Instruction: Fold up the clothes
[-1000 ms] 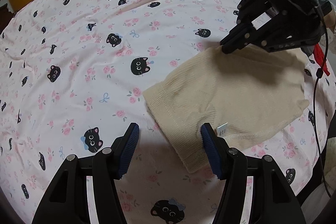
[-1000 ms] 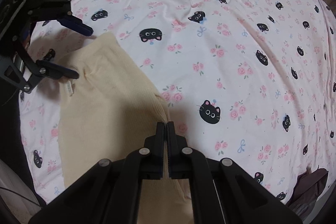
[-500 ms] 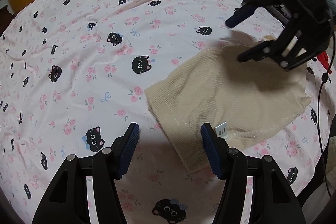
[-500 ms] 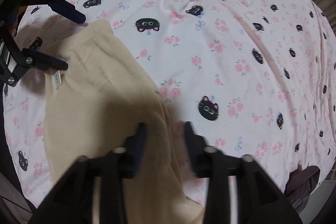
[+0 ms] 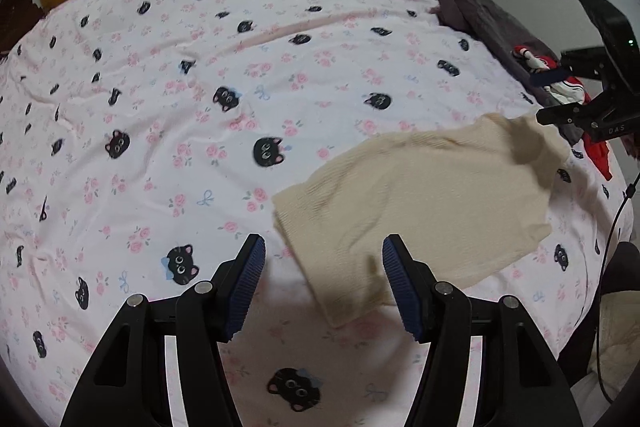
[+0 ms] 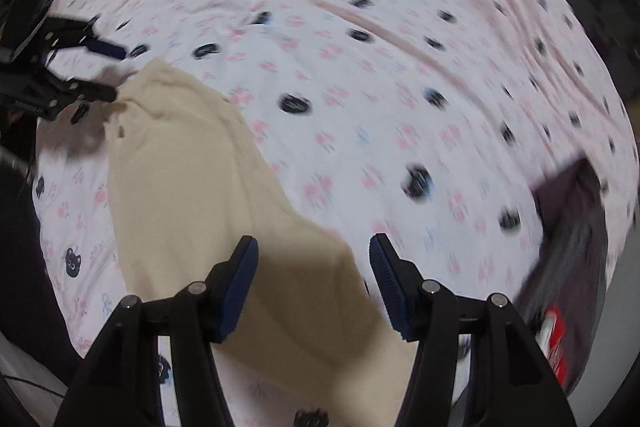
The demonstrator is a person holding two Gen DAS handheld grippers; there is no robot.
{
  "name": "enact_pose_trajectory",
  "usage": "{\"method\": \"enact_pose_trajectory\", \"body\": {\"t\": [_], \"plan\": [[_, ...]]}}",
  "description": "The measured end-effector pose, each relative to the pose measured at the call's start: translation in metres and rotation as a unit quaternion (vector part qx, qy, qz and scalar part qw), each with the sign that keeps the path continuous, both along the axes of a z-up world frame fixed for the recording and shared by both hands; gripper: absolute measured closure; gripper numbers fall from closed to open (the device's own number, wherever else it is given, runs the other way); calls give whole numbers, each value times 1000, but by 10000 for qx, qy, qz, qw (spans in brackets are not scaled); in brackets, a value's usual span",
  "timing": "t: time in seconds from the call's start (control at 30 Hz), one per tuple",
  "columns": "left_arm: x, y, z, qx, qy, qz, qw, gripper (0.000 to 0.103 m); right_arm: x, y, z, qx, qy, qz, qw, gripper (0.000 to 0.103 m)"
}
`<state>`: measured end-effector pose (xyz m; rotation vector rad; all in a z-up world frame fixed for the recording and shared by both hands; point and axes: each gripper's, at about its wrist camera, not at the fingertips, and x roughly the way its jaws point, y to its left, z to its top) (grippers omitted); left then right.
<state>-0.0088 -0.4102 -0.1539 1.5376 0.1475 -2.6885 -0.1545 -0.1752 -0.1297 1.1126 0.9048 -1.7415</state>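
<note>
Sweater (image 5: pixel 420 203), cream, soft and limp, lies folded on your bed (image 5: pixel 200 87). Both tongs, left (image 5: pixel 323 283) and right (image 6: pixel 314 281), hang released; the right just opened, seemingly empty despite blur. Pinch a hem corner; it will sag.

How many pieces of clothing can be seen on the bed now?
3 at least: a cream garment lying flat near the front, a dark garment at the far right edge, and a red-and-white item on it. Others may be hidden.
</note>
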Motion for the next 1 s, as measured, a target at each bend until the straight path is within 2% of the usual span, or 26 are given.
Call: {"method": "enact_pose_trajectory", "body": {"t": [0.13,0.23,0.4,0.53,0.7,0.87,1.0], "plan": [[-9,28,13,-229,295,-170,9992,47,-12,57,3,-345,-258,-999,9941,43],[-23,63,16,-608,489,-423,9961,47,-21,101,-3,-572,-560,-1682,9825,43],[-45,111,2,-979,386,-817,9911,47,-32,152,-22,-759,-947,-2434,9623,43],[-55,140,-14,-1382,245,-1101,9840,47,-35,170,-34,-816,-1112,-2677,9536,44],[-60,153,-20,-1505,277,-1123,9818,47,-47,190,-45,-1030,-1409,-2967,9389,44],[-65,158,-26,-1532,231,-1191,9807,47,-69,208,-57,-1521,-2063,-3283,9091,43],[-67,159,-28,-1519,212,-1207,9808,47,-90,218,-69,-1914,-2633,-3329,8850,43]]}}
